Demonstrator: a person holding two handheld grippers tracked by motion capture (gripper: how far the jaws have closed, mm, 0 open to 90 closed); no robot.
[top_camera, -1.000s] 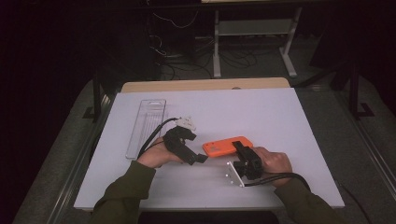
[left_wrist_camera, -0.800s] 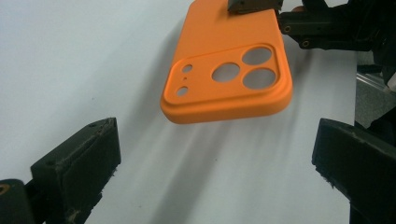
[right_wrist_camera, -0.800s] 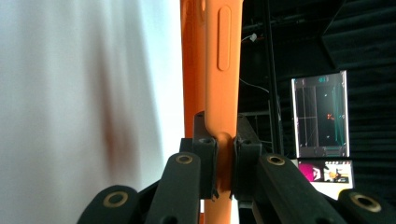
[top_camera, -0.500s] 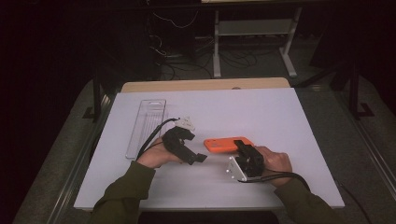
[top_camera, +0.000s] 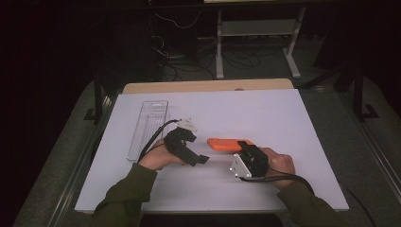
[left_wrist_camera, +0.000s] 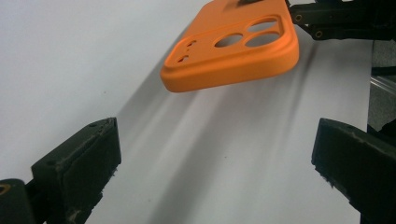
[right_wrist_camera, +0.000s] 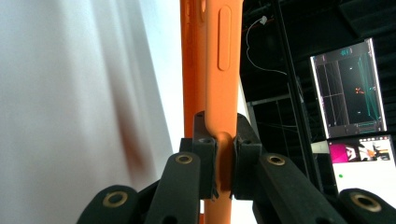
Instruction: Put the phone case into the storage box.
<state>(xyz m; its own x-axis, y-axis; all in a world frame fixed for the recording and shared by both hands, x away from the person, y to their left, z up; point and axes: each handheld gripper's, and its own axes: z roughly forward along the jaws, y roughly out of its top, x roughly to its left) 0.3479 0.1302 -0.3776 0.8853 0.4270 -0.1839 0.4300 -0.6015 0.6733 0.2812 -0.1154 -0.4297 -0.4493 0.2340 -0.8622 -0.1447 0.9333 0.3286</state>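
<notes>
the right gripper (top_camera: pixel 242 150) at five o'clock clamps one end of the orange phone case (top_camera: pixel 226 144), held just off the white table (top_camera: pixel 283 123), while the left gripper (top_camera: pixel 201 160) at seven o'clock gapes beside it, the clear tray (top_camera: pixel 147 127) beyond at ten o'clock.

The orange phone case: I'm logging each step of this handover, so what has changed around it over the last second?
The right gripper, shut on one end of the orange phone case, has shifted slightly with the case; the case now hangs lifted off the white table in the left gripper view. The left gripper stayed in place, jaws open, as did the clear tray.
</notes>
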